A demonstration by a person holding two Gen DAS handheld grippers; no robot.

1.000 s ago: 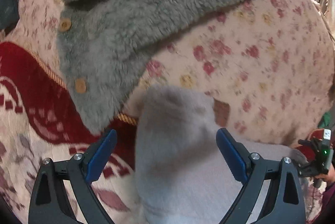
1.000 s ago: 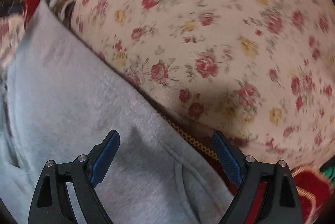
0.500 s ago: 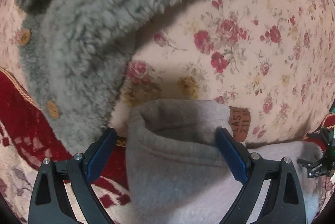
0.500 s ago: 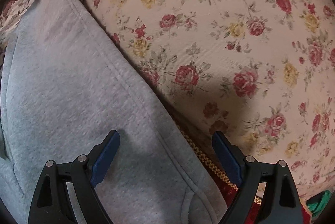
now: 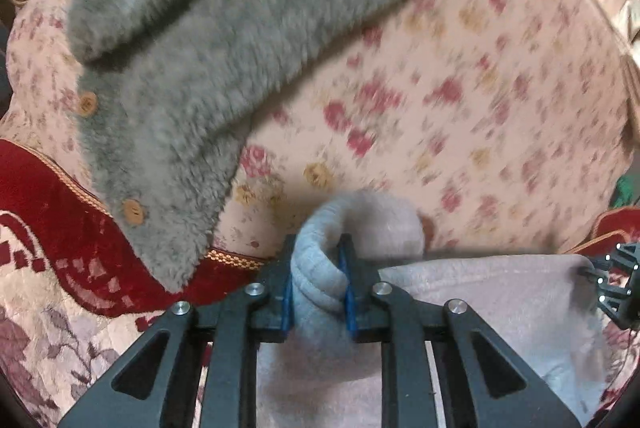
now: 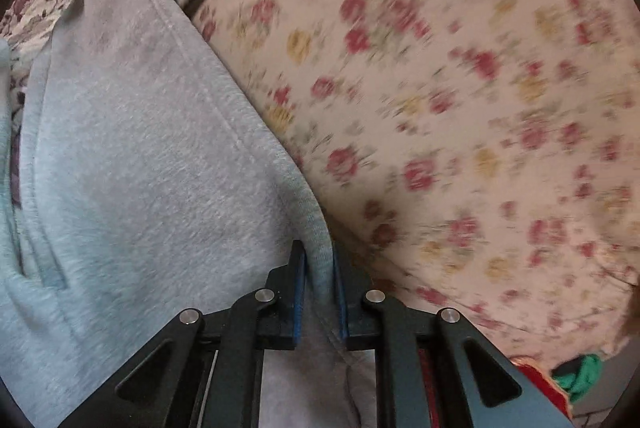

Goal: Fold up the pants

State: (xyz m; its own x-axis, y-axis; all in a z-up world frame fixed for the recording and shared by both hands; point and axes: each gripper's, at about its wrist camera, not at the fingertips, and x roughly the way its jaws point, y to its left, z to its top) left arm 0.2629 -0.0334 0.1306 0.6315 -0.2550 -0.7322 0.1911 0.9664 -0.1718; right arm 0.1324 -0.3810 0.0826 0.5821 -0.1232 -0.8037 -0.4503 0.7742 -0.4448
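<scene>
Both your grippers clamped on the grey pants (image 6: 132, 155).
L gripper (image 5: 316, 288) pinches bunched hem; R gripper (image 6: 319, 288) pinches edge seam. Fabric soft, heathered, beside the floral cushion (image 6: 460, 87).

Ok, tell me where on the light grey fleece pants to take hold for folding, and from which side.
Grip the thick hemmed edge along the side nearest the floral cushion, coming in low from the near side. On the light grey fleece pants that edge stands up as a ridge a jaw can straddle; the left hand-held gripper and right hand-held gripper already pinch it there.
</scene>
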